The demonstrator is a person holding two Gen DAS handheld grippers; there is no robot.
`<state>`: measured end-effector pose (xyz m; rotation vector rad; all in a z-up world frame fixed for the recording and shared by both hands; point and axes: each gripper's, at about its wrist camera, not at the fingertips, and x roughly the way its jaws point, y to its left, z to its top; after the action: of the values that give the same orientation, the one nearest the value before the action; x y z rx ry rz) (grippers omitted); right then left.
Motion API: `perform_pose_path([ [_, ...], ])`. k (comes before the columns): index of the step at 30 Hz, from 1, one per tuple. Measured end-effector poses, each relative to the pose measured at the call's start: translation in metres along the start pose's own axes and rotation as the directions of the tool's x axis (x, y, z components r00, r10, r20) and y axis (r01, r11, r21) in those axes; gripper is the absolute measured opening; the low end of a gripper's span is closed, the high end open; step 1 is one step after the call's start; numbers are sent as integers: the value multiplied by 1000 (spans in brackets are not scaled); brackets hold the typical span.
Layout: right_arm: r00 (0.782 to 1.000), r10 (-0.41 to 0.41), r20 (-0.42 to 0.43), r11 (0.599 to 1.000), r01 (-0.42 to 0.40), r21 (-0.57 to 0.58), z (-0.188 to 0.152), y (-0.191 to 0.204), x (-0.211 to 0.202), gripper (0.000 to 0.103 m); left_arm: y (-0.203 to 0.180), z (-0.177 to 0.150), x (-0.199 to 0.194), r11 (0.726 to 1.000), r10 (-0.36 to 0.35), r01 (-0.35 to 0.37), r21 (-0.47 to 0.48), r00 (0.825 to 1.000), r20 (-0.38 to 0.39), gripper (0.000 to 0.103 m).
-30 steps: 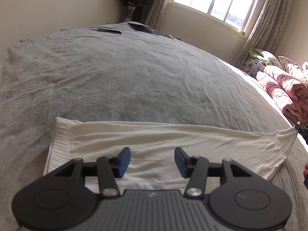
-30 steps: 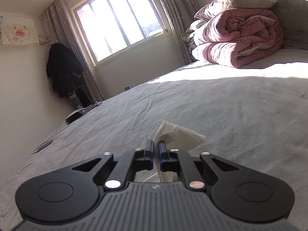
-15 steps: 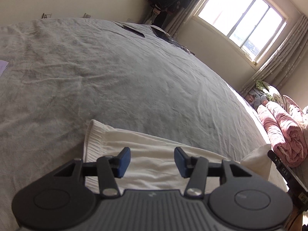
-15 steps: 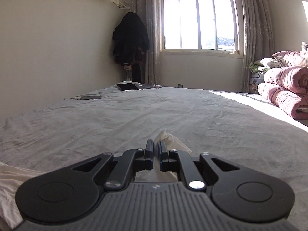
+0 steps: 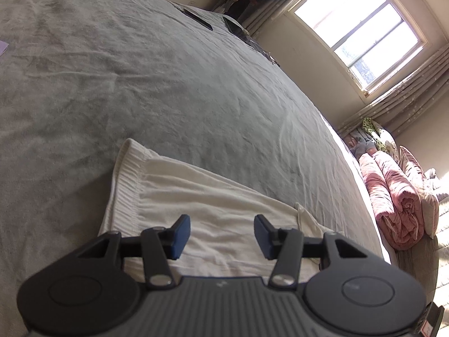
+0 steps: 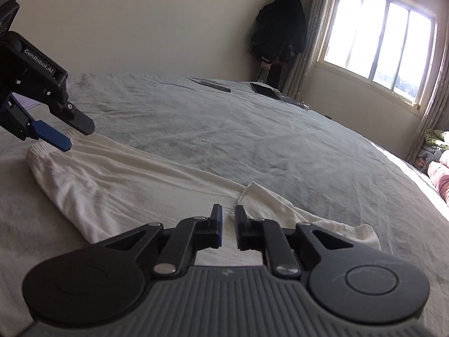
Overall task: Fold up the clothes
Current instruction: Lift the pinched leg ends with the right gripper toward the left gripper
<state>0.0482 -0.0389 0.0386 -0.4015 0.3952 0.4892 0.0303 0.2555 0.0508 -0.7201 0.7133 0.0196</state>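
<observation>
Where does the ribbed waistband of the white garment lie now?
In the right wrist view the ribbed waistband lies at the far left on the grey bed, just under the left gripper; the left wrist view shows it left of that gripper.

On the bed [image 6: 252, 140] in front of you the folded garment [image 6: 126, 185] lies crosswise, its ribbed waistband end [image 5: 123, 185] out at nine o'clock and its turned-over end [image 6: 261, 196] just ahead of your right gripper [image 6: 226, 226]. Your left gripper [image 6: 60, 132] hangs over the waistband end at ten o'clock. Far across the bed at twelve to one o'clock lie flat devices [image 6: 265, 90], the hanging coat [image 6: 280, 31] behind them, the window [image 6: 378, 47] at two and rolled quilts [image 5: 398, 205] at three.
</observation>
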Motion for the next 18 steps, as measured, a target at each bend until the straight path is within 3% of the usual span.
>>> perform_pose_path([
  [1, 1000, -2, -13, 1000, 2, -21, -1, -3, 4, 33, -2, 0, 1, 1000, -1, 1, 4, 1000, -2, 51],
  [3, 999, 17, -31, 998, -19, -68, -5, -4, 11, 49, -5, -2, 4, 1000, -8, 8, 11, 1000, -10, 51],
  [9, 996, 48, -69, 986, -58, -157, -5, -8, 37, 49, -13, -5, 12, 999, -11, 13, 41, 999, -31, 51],
  [11, 995, 63, -81, 983, -76, -166, -3, -9, 45, 45, -14, -5, 14, 999, -10, 11, 45, 999, -32, 51],
  [15, 990, 78, -118, 975, -100, -199, -1, -3, 57, 24, -15, -6, 16, 998, -11, 13, 56, 999, -36, 52],
  [16, 989, 77, -125, 974, -101, -204, 0, -4, 59, 13, -15, -6, 16, 998, -11, 13, 59, 999, -38, 52],
  [18, 989, 71, -129, 976, -96, -196, -2, -3, 56, 6, -17, -7, 18, 998, -12, 15, 63, 999, -42, 52],
])
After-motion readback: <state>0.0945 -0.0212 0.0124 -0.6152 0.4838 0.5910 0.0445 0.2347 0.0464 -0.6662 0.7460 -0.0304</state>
